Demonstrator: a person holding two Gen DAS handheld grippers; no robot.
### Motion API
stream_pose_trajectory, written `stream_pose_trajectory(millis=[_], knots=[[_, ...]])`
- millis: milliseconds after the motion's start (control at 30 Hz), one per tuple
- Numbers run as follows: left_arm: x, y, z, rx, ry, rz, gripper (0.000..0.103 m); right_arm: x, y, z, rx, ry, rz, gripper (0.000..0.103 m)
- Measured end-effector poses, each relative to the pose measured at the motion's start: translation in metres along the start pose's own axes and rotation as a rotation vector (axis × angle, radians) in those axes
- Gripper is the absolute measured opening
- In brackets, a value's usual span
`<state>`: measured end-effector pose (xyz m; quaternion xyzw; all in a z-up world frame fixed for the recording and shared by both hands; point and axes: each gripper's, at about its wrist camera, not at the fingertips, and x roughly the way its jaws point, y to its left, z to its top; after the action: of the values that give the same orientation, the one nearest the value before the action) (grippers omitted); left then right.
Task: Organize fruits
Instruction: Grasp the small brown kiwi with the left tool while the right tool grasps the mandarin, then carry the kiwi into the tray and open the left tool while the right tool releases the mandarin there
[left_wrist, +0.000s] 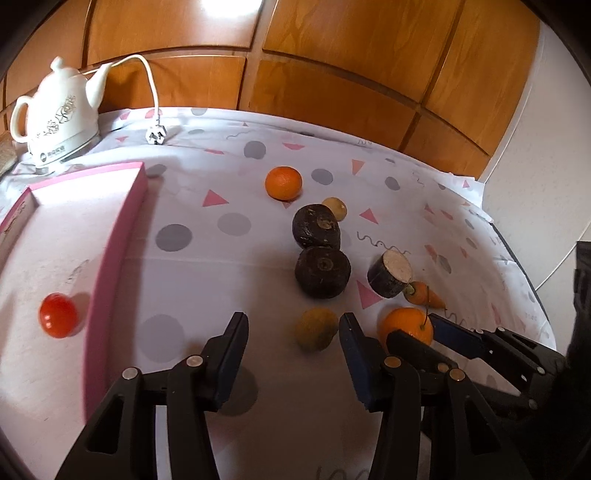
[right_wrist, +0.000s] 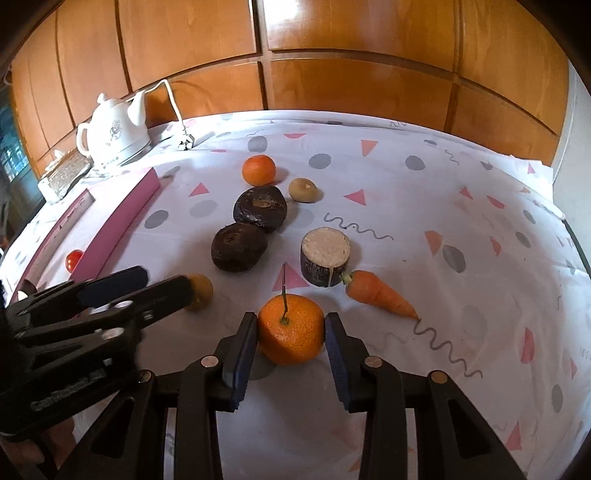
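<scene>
One tomato (left_wrist: 58, 315) lies in our pink box (left_wrist: 122, 236) at left; our right gripper (right_wrist: 291, 334) jaws clamp a stemmed mandarin (right_wrist: 291, 332), left gripper (left_wrist: 293, 338) jaws gape empty; most produce remains on the tabletop (left_wrist: 207, 280).

I can make out very little writing from here. The white ceramic electric kettle (left_wrist: 55, 110), standing at the far left corner of the table covered by the white patterned cloth (left_wrist: 229, 280), carries a small round blue logo and a short line of dark characters on its pale base, but they are too small for me to read. Its belly shows only a gold floral motif. In my right wrist view, the black plastic body of the left gripper (right_wrist: 147, 288) bears a raised moulded word, too blurred to spell out. The squiggles on the cloth are pattern, not letters.
</scene>
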<state>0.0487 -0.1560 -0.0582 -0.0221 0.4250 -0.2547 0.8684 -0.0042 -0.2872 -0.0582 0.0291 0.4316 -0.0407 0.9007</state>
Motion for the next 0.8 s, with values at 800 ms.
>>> stream_pose_trajectory(millis=[800], knots=[[-0.032, 0.008, -0.011, 0.009, -0.061, 0.08, 0.026, -0.007, 0.015, 0.002, -0.033, -0.047, 0.057, 0.036]])
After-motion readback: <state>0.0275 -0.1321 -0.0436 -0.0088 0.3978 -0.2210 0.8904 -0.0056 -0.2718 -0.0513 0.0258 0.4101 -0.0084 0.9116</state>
